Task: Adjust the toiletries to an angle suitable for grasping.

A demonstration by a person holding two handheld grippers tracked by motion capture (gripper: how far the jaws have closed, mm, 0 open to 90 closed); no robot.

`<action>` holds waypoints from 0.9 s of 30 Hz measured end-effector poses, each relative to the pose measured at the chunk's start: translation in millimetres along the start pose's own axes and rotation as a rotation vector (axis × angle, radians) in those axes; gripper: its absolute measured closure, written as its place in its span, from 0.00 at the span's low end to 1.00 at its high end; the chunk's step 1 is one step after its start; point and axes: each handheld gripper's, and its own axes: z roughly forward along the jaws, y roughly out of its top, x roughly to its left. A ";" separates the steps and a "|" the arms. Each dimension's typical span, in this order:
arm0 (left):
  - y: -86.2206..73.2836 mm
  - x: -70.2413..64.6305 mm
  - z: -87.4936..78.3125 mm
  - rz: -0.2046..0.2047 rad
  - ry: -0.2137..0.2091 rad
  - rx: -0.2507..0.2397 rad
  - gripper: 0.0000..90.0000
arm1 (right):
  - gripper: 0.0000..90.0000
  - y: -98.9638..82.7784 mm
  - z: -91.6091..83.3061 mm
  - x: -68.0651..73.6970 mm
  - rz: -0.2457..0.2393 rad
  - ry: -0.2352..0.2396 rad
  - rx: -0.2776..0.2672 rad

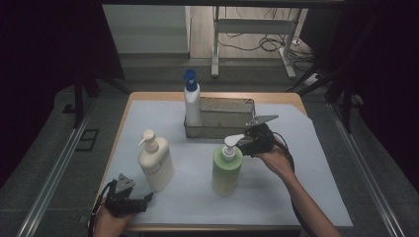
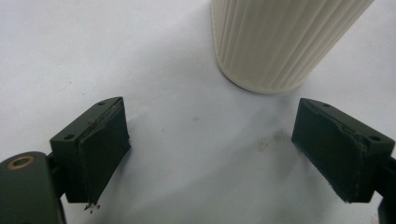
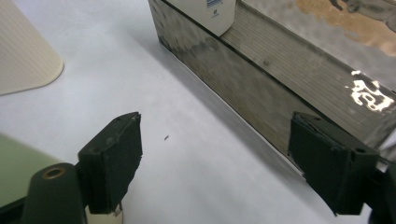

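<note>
A cream pump bottle (image 1: 154, 160) stands at the front left of the white sheet, and its ribbed base (image 2: 275, 42) rises just beyond my left gripper's jaws. My left gripper (image 1: 146, 199) (image 2: 229, 154) rests low by the table's front edge, open, with bare sheet between its fingers. A green pump bottle (image 1: 227, 168) (image 3: 18, 172) stands at the middle. Close behind its white pump head, my right gripper (image 1: 244, 145) (image 3: 229, 163) is open and holds nothing. A white bottle with a blue pump (image 1: 191, 101) (image 3: 205, 11) stands upright in the left end of a metal tray (image 1: 227, 118) (image 3: 243, 79).
The tray's shiny front wall runs just beyond my right gripper's jaws. The cream bottle (image 3: 23, 51) shows at that view's left edge. White sheet (image 1: 306, 163) covers the wooden table; bare sheet lies right of the green bottle.
</note>
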 end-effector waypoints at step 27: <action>-0.4 -0.2 0.0 0.000 0.002 -0.002 0.12 | 0.06 -55.1 -35.9 19.7 -0.052 0.051 0.015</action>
